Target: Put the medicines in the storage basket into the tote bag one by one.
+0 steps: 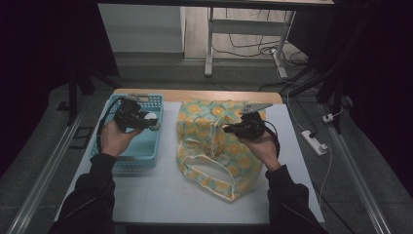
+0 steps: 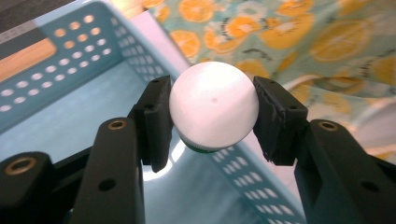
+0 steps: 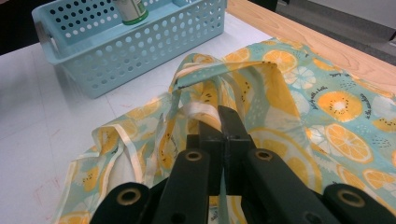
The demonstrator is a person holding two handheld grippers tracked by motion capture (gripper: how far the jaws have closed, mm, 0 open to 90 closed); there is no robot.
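Black tongs on the left clamp a white-capped bottle by its round cap, half-closed around it, over the blue basket near its bag-side wall. Right tongs are pinched fully shut on the cream strap of the orange-print bag, holding its mouth up off the counter. To do this well, keep the strap lifted and taut so the mouth gapes, and carry the bottle level across the basket wall. Its long axis runs away from the left tongs, cap toward them, green base hanging beyond.
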